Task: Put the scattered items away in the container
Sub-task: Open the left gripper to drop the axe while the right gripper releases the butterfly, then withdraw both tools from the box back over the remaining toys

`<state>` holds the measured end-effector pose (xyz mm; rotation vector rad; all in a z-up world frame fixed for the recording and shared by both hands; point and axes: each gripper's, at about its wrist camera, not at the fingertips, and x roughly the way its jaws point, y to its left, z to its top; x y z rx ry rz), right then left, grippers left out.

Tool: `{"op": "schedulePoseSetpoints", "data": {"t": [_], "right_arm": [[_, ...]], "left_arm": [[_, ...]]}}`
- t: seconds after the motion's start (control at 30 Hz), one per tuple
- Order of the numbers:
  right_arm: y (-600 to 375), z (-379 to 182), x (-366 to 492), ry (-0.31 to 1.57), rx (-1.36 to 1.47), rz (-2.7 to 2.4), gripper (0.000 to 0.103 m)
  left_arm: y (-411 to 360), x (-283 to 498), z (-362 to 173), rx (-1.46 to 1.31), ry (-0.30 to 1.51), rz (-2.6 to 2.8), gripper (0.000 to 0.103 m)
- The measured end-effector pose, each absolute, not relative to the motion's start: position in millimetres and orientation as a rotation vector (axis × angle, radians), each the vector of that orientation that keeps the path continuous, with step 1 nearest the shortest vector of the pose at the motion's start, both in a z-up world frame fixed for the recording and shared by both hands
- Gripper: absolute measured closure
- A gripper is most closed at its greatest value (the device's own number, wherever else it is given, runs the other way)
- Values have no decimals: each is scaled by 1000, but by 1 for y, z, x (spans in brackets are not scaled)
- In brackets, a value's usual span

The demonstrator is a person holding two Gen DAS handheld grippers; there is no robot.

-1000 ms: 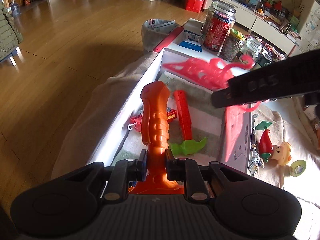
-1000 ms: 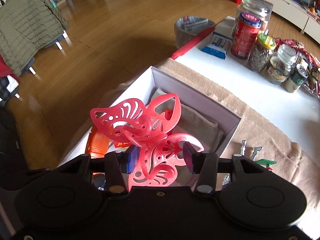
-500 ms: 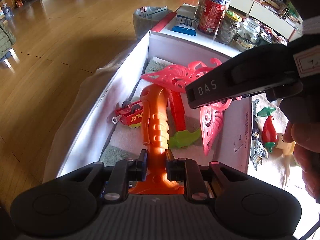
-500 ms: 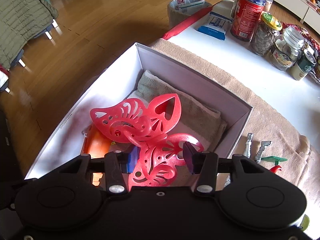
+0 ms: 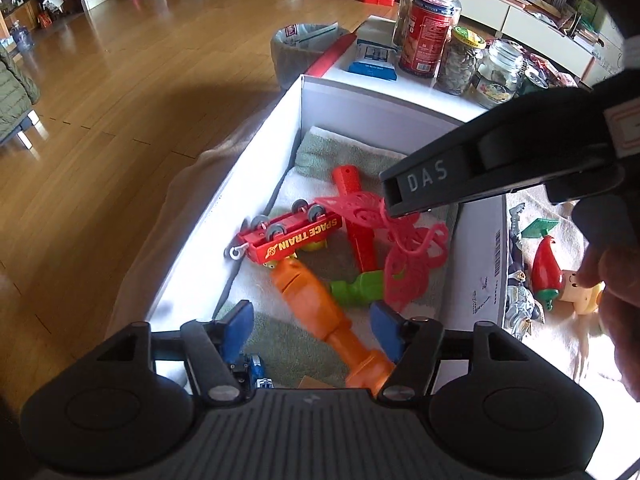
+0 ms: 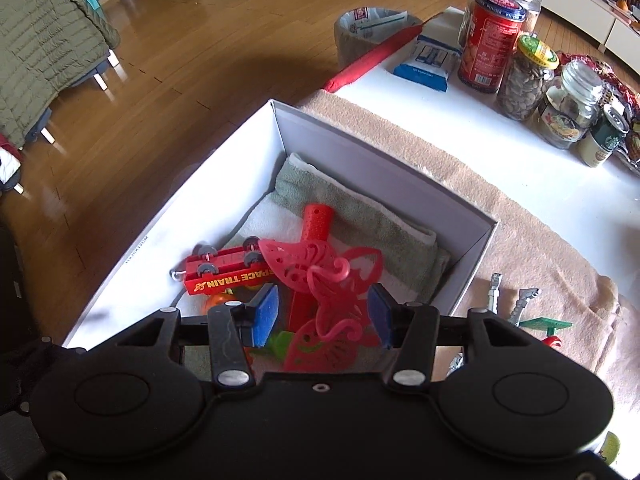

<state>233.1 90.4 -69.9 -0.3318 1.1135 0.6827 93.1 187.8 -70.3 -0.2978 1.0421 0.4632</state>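
Inside box [image 6: 192, 200], one train [image 6: 224, 276], one butterfly [image 6: 332, 280].

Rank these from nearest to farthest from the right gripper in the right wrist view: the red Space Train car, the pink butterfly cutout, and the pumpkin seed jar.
1. pink butterfly cutout: between the open jaws of the right gripper, inside the box.
2. Space Train car: ahead and left, inside the box.
3. pumpkin seed jar: far ahead, right, on the white tabletop.
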Motion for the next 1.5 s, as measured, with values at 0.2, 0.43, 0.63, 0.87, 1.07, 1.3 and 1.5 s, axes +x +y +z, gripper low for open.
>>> {"op": "schedulePoseSetpoints", "data": {"t": [0.2, 0.43, 0.63, 0.87, 1.07, 1.3, 1.5], "right_arm": [[83, -59, 230, 1085, -310, 691, 50], [56, -37, 221, 1038, -249, 711, 49], [-2, -18, 212, 993, -162, 677, 48], [-95, -25, 206, 985, -73, 535, 45], [-172, -48, 202, 1007, 38, 410, 44], [-236, -82, 192, 1035, 142, 304, 44], [-259, -101, 188, 1061, 165, 272, 44]], "left_arm": [[187, 92, -67, -302, 1032, 466, 35], [180, 89, -60, -291, 1008, 459, 35], [160, 90, -50, -232, 980, 431, 33], [123, 94, -38, -187, 939, 348, 33], [77, 104, -31, -156, 930, 236, 30], [26, 135, -46, -133, 990, 124, 28], [4, 174, -81, -112, 1074, 129, 27]]}}
